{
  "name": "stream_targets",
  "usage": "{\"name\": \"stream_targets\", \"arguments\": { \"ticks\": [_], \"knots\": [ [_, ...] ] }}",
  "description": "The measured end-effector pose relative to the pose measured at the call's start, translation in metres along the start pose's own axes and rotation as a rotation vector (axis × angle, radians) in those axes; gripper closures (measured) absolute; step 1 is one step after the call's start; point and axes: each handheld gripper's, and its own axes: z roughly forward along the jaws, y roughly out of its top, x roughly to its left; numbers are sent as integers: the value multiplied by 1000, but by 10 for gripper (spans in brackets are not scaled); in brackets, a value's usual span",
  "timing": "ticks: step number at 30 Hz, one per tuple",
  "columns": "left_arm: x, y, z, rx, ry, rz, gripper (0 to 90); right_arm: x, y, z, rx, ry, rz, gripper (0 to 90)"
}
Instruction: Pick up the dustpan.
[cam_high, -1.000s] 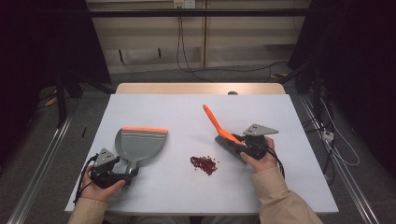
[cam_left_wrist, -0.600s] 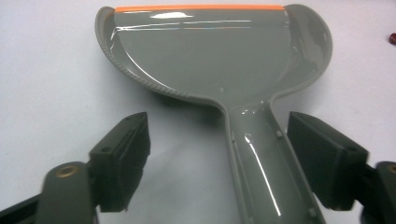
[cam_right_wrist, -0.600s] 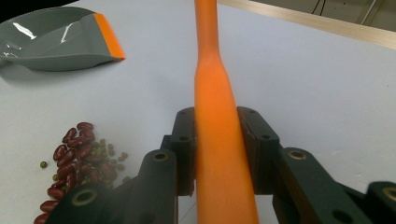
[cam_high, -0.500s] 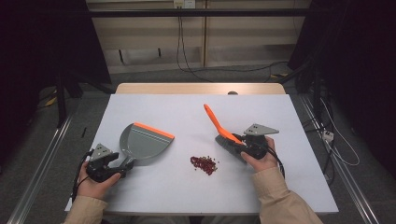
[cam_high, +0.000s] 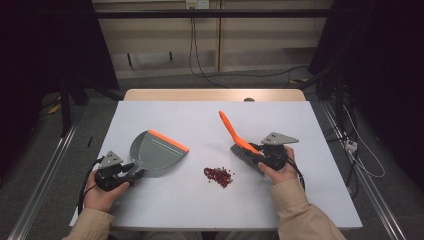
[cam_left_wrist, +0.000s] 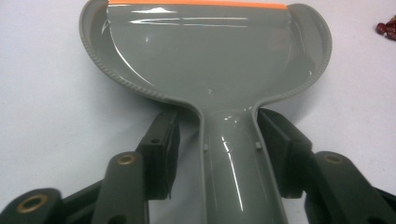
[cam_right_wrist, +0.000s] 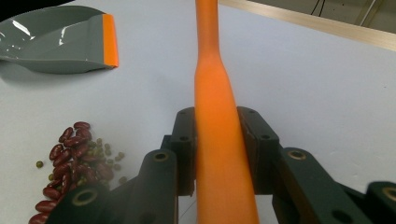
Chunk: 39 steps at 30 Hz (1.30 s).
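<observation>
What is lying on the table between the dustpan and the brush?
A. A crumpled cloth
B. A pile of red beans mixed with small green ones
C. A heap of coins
B: a small pile of beans lies between the dustpan and the brush.

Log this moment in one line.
left tongs: closing around dustpan handle, gaps remain | right tongs: shut on brush | beans: unswept

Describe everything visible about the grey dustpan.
The dustpan is glossy grey plastic with an orange strip along its front lip, a raised rim with a ribbed edge and a narrow handle. It lies flat on the white table, at its left, lip turned toward the bean pile. The pan is empty. Its handle lies between the jaws of the left gripper, which have just been closing; a gap still shows at the left pad.
</observation>
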Motion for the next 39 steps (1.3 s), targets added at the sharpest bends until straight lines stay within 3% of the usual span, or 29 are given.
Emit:
{"name": "stream_targets", "arguments": {
  "ticks": [3, 11, 17, 27, 30, 32, 37, 39],
  "knots": [
    [1, 1, 0, 3, 0, 16, 620, 0, 0, 0, -1, -2, 0, 695],
    [1, 4, -3, -5, -13, 21, 626, 0, 0, 0, -1, 0, 3, 694],
    [-5, 7, -4, 11, -60, 69, 627, 1, 0, 1, 13, -1, -10, 685],
    [-14, 10, -10, -2, -120, 93, 627, 2, 5, 3, 37, 0, -20, 632],
    [-16, 11, -12, -8, -137, 109, 627, 4, 8, 4, 65, -14, -56, 629],
    [-17, 11, -14, -8, -144, 122, 627, 4, 8, 4, 67, -5, -52, 635],
    [-18, 11, -18, -2, -174, 138, 627, 4, 10, 6, 99, -36, -77, 700],
    [-19, 11, -21, -1, -185, 145, 627, 4, 10, 6, 98, -43, -62, 703]
  ]
}}
